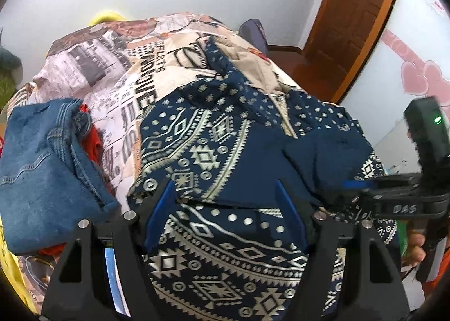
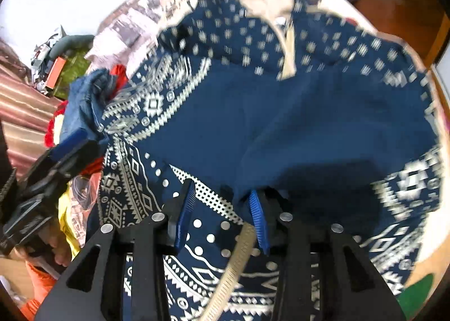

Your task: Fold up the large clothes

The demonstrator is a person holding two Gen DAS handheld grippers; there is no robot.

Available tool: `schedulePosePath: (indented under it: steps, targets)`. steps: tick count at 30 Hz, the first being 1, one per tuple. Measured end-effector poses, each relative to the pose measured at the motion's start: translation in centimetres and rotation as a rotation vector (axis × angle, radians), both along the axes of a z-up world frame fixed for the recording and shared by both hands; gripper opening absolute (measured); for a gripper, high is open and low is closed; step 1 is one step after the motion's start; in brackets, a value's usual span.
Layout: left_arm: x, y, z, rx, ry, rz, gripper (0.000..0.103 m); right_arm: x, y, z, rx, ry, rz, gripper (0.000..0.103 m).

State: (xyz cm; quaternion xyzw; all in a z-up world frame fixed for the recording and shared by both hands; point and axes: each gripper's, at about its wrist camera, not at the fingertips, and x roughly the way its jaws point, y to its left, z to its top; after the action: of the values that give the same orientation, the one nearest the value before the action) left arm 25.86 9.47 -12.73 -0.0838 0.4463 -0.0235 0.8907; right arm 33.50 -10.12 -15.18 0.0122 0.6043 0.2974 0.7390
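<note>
A navy garment (image 1: pixel 225 135) with a white geometric print and a beige placket (image 2: pixel 288 48) lies spread on the bed, one plain navy part folded over its middle. My left gripper (image 1: pixel 225 197) hovers over its near part, open wide, with only flat cloth below the fingers. My right gripper (image 2: pixel 222 208) stands over the near edge of the folded navy flap (image 2: pixel 281 130), with a clear gap between its blue pads, which do not press the cloth. Each gripper shows in the other's view: the right gripper (image 1: pixel 362 184) at the right edge, the left gripper (image 2: pixel 74 137) at the left.
A quilt (image 1: pixel 118 68) with a newspaper print covers the bed. Folded blue jeans (image 1: pixel 42 169) lie left of the garment on some red cloth (image 1: pixel 92 138). A wooden door (image 1: pixel 351 11) stands at the back right. Clutter (image 2: pixel 53 68) sits beyond the bed's left side.
</note>
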Motion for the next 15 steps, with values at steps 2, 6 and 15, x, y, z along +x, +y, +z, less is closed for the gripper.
schedulePosePath:
  steps: [2,6,15]
  targets:
    - [0.4,-1.0,0.6,0.014,-0.013,-0.023,0.072,0.0,-1.4,1.7,0.003,-0.055,-0.01,0.036]
    - [1.5,-3.6,1.7,0.045,-0.033,-0.086,0.072,0.3,-4.3,5.0,-0.043,-0.202,-0.078,0.038]
    - [4.5,-12.4,0.9,0.096,0.004,-0.303,0.072,0.6,-10.9,8.6,-0.232,-0.435,-0.203,0.055]
